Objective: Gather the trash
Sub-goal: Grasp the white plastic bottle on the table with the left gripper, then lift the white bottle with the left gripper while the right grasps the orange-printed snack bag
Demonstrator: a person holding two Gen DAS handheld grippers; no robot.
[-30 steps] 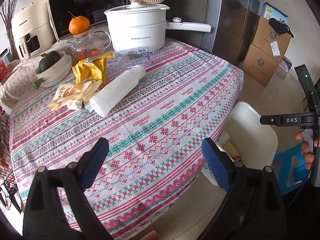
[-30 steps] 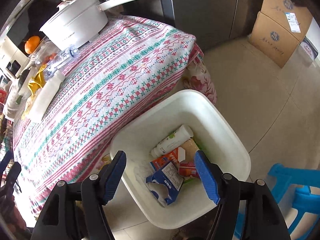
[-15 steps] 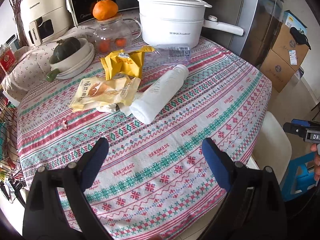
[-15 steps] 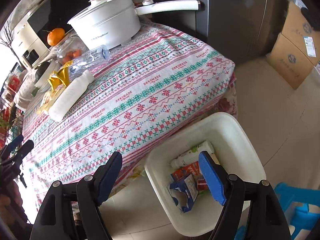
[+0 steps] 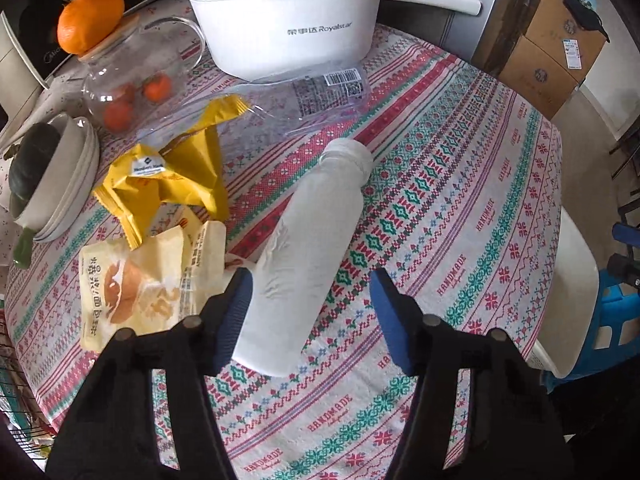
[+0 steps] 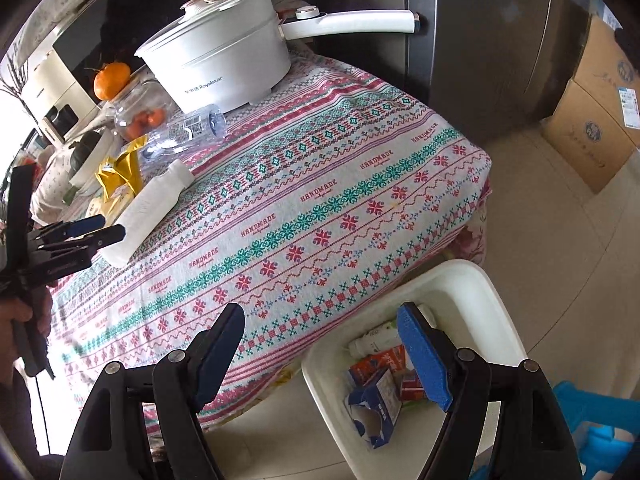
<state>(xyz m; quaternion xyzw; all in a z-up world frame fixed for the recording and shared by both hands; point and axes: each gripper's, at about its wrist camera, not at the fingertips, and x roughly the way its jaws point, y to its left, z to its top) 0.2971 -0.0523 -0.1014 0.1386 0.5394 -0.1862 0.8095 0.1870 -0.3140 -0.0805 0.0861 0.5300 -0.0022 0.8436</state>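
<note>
The left gripper (image 5: 310, 316) has its jaws spread wide around the base end of the white bottle (image 5: 308, 248), which lies on its side on the counter (image 5: 460, 208), cap pointing away. The left pad sits just beside the bottle wall; the right pad is apart from it. The bottle looks like light, empty plastic with a wrinkled sleeve, likely to dent and roll, so a grip across the lower body seems best. The right gripper (image 6: 320, 354) hangs open, empty, with the white bin (image 6: 500, 320) under its right jaw.
</note>
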